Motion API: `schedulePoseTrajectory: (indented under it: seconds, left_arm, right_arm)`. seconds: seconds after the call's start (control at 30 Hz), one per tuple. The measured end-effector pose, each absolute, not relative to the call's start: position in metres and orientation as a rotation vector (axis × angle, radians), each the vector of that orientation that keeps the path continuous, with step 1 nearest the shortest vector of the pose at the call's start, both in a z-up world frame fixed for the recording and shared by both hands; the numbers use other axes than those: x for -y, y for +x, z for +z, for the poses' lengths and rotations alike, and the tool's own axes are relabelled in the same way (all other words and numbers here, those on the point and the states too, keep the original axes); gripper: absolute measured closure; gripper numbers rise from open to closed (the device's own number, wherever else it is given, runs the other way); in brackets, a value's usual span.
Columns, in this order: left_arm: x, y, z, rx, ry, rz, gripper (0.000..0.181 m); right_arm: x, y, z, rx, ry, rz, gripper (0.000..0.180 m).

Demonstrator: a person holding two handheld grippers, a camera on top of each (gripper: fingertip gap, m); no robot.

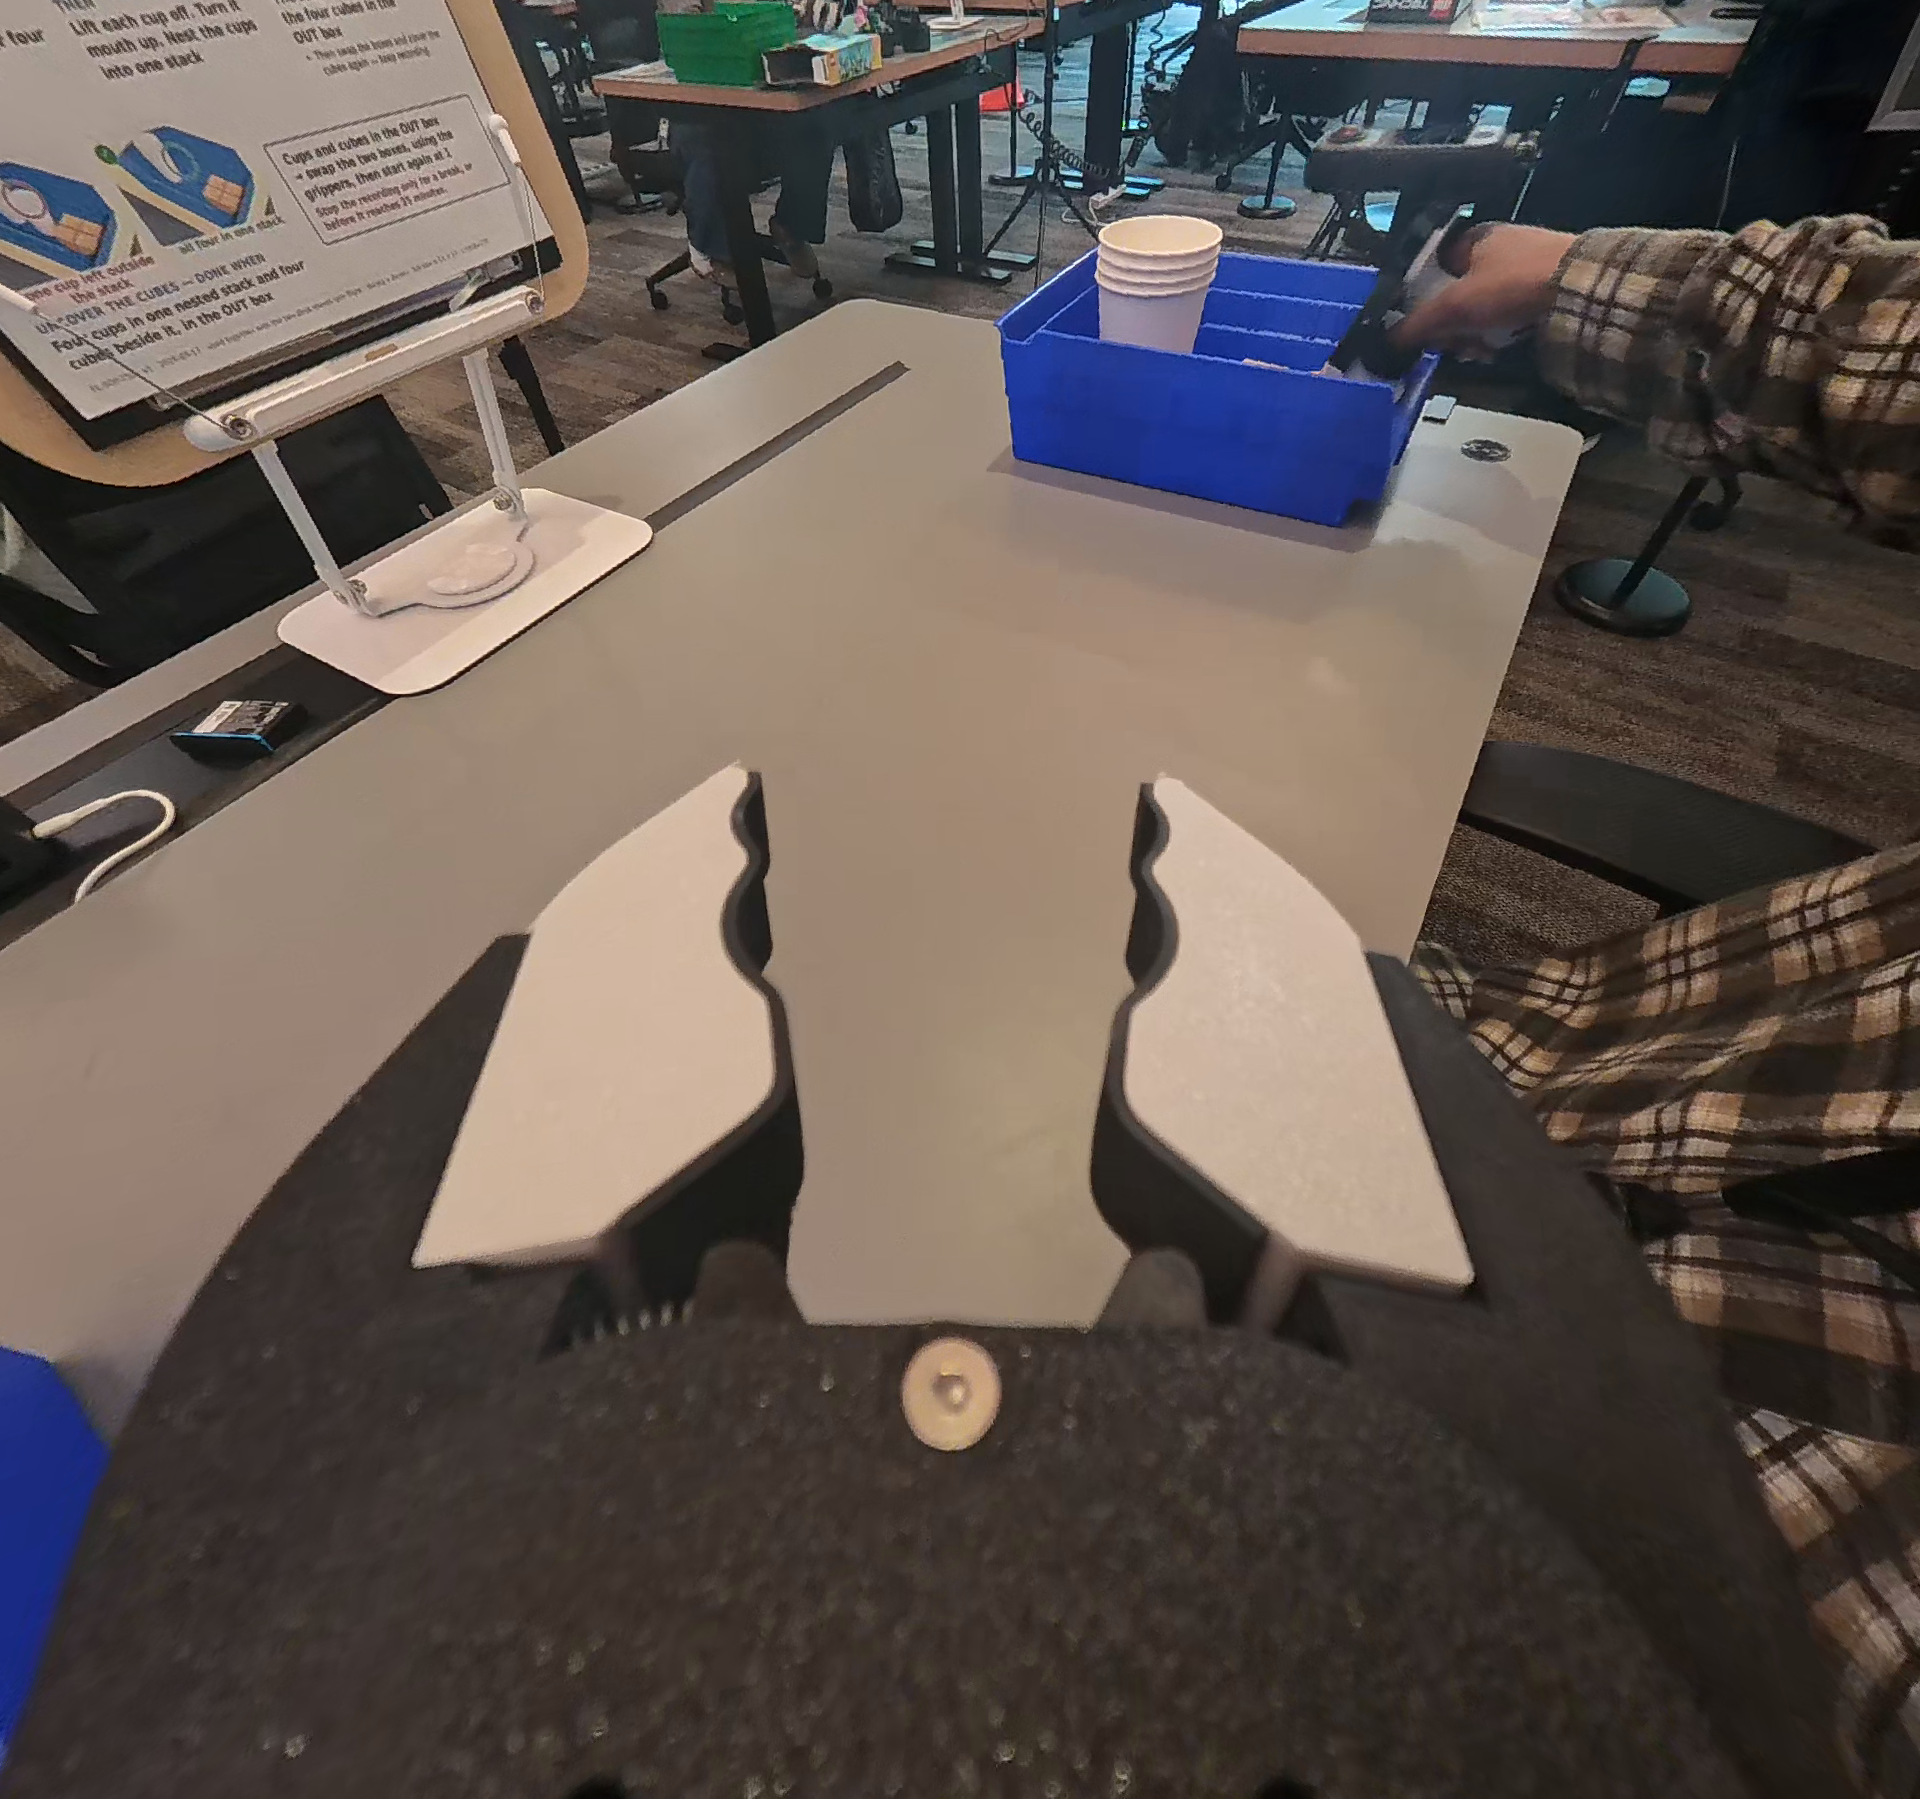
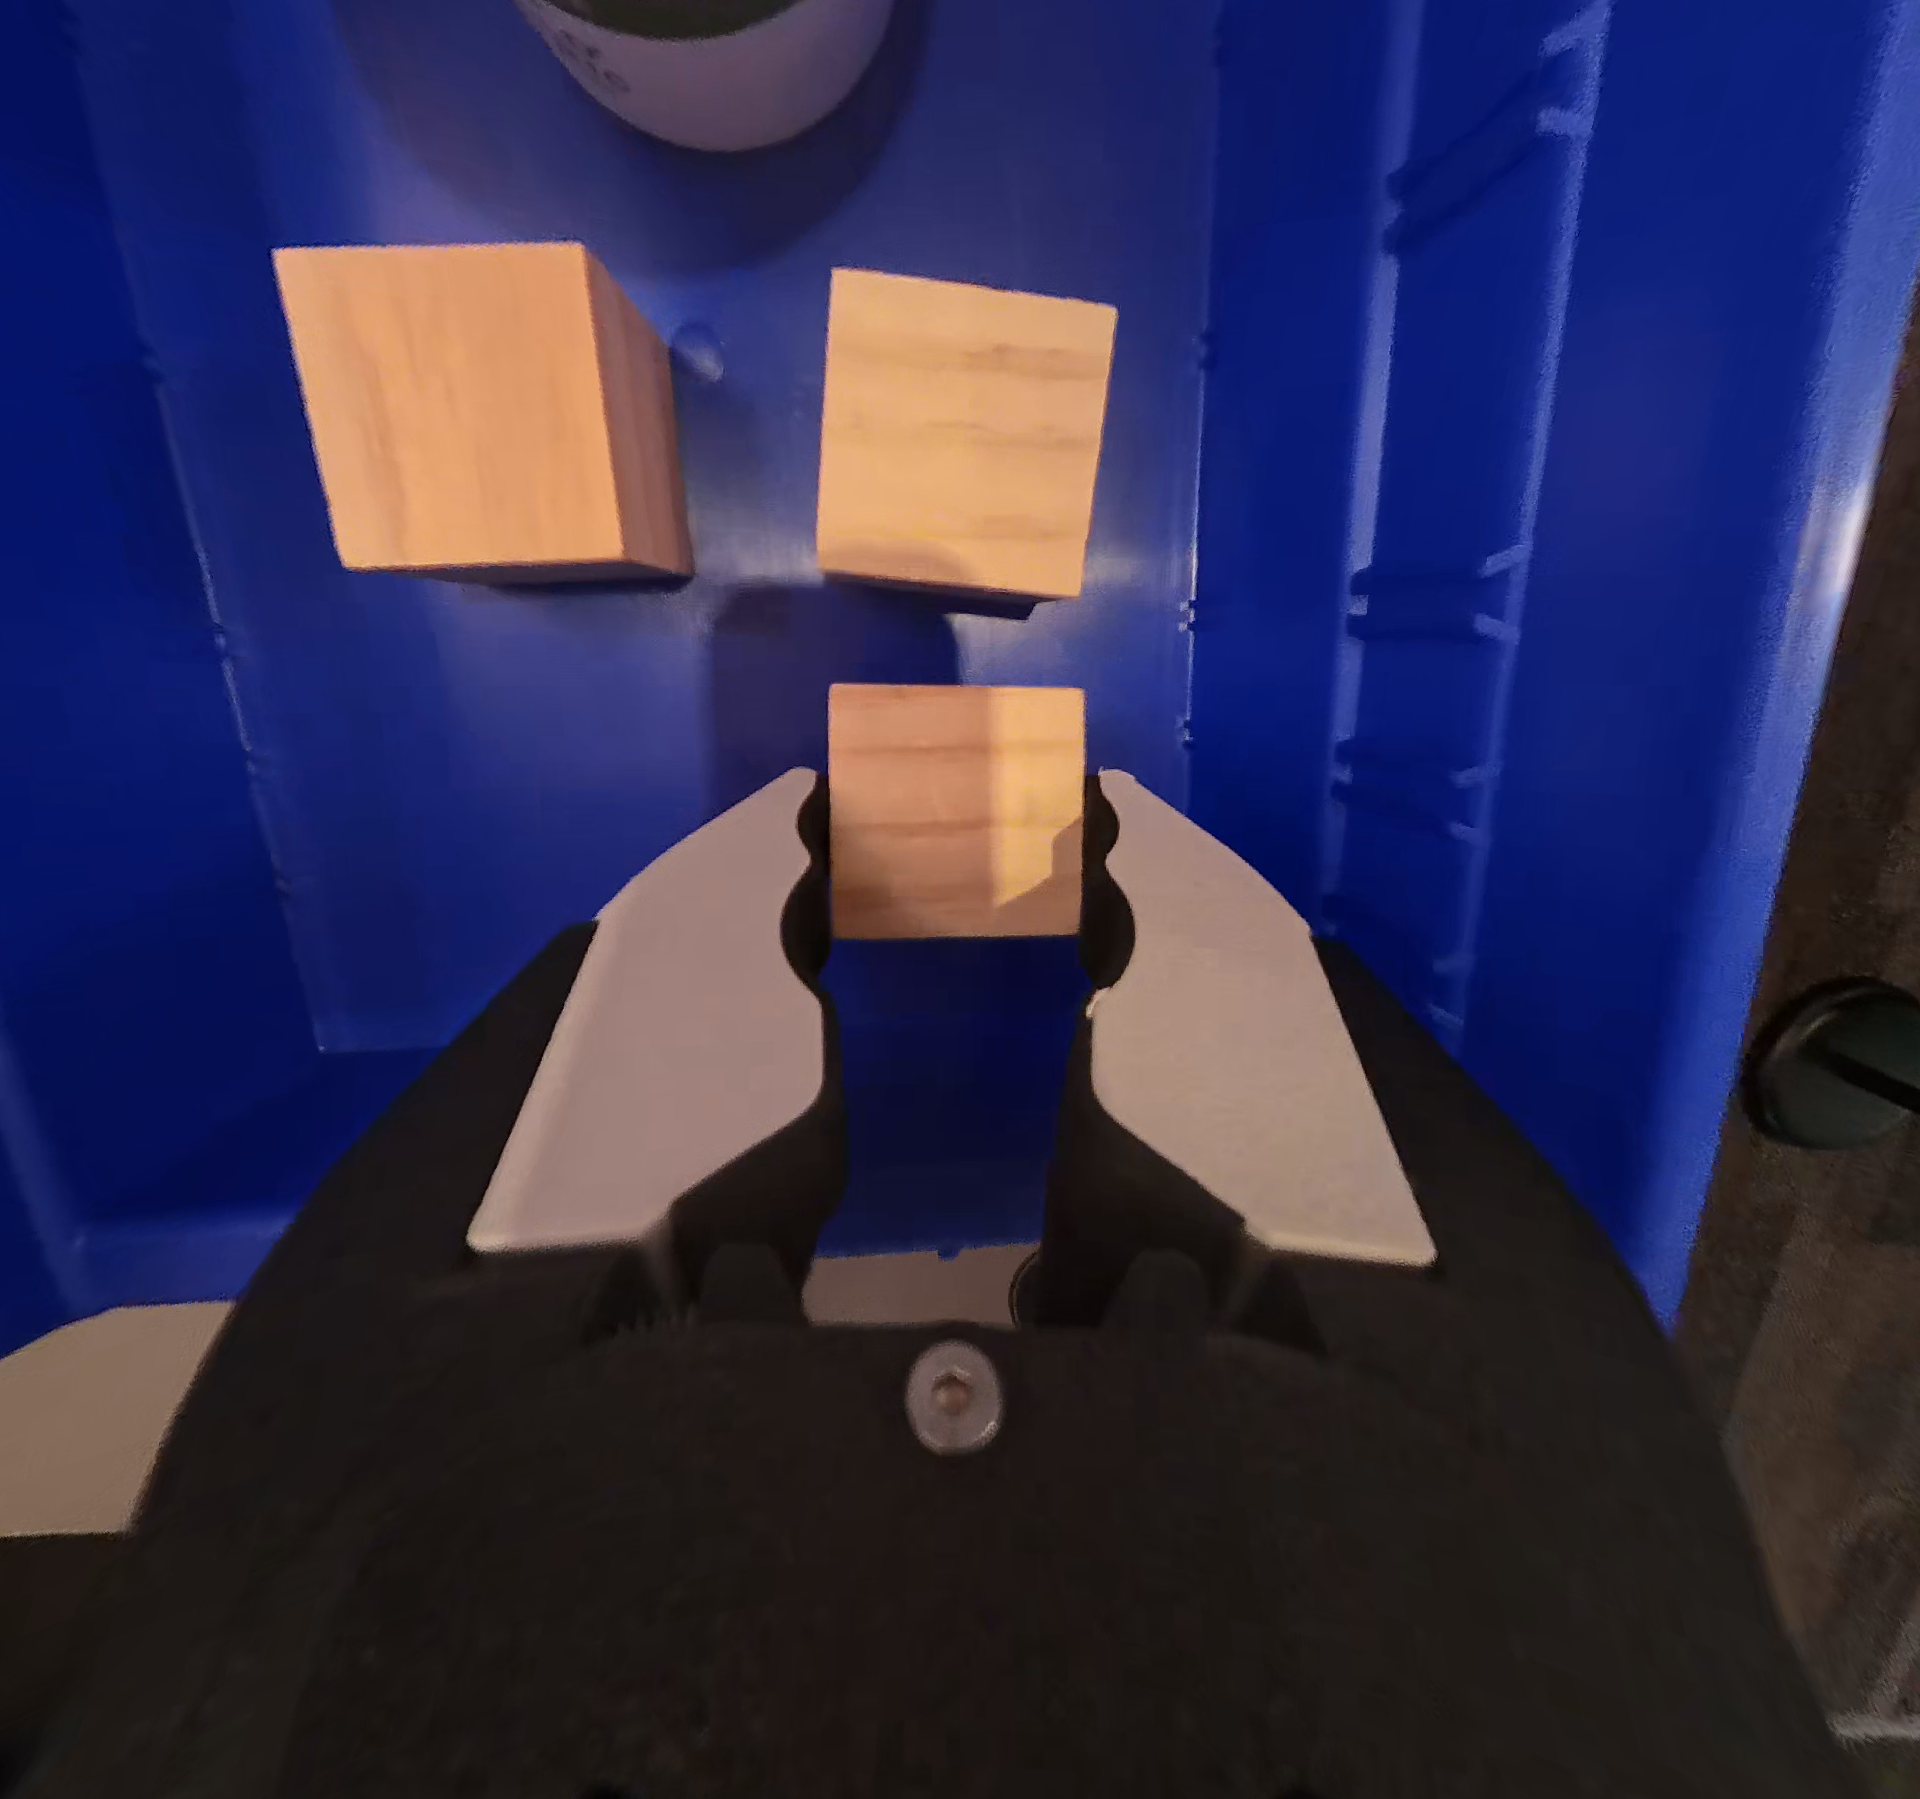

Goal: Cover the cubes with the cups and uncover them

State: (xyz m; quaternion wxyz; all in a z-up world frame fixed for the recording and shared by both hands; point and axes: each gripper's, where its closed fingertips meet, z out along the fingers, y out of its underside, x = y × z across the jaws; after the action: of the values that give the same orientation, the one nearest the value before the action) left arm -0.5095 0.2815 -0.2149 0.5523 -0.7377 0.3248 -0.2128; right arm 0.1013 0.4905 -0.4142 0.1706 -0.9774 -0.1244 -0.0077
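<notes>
Left gripper (image 1: 951,793): jaws spread, nothing between them — hovering over the grey table (image 1: 727,606).
Cup stack (image 1: 1156,284): upright in the blue bin (image 1: 1195,430), far right.
Right gripper (image 2: 954,783): pinching one wooden cube (image 2: 956,814) inside the bin.
Other cubes: left cube (image 2: 468,409) and right cube (image 2: 961,430) lie on the bin floor — near the cup base.
</notes>
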Motion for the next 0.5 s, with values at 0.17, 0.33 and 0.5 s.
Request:
schedulePoseTrajectory:
  seconds: [0.17, 0.33, 0.5]
  left_arm:
    - [-0.280, -0.509, -0.214, -0.769, -1.740, -0.499, 0.115]
    - [-0.278, -0.510, -0.211, -0.768, -1.734, -0.499, 0.115]
    - [-0.276, -0.514, -0.206, -0.753, -1.716, -0.497, 0.115]
  right_arm:
    - [-0.488, 0.101, -0.417, 0.383, -2.831, -0.037, 0.134]
    - [-0.481, 0.098, -0.414, 0.415, -2.872, -0.021, 0.103]
    - [-0.463, 0.098, -0.381, 0.422, -2.911, -0.068, 0.082]
